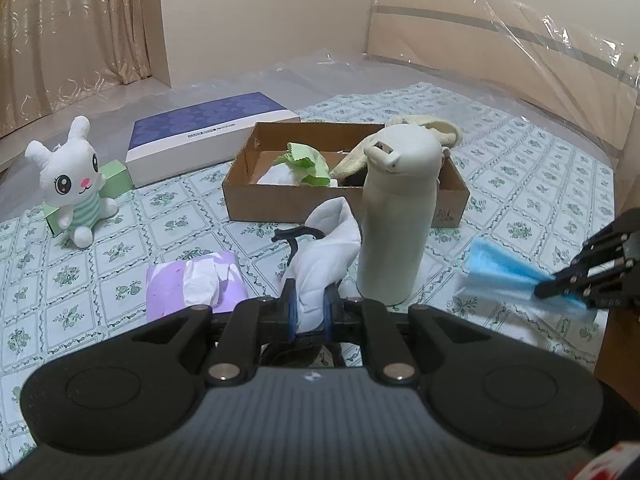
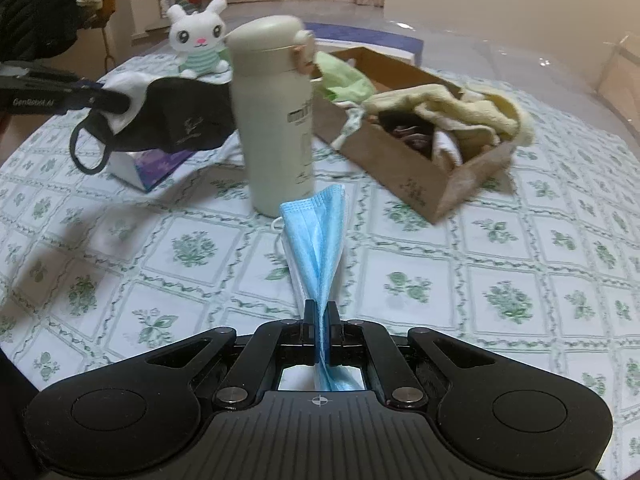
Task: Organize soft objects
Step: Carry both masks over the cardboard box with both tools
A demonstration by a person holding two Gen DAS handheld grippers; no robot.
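Blue mask [image 2: 316, 236], limp and light, hung pinched in the right gripper [image 2: 320, 312]; the left gripper's [image 1: 310, 300] jaws clamped the black mask [image 2: 176, 120].

Both wrist views look down, close, sharing the bottle [image 1: 394, 216] and cardboard box [image 2: 448, 184].

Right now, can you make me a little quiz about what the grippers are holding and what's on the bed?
1. True or false: the right gripper is shut on a blue face mask.
2. What does the left gripper hold? A) the bunny B) a black and white mask C) the bottle
3. Fill in: the green cloth lies inside the cardboard ____.

Key
1. True.
2. B: the black and white mask. The plush bunny sits apart, and the cream bottle stands upright on the bedspread.
3. Box.
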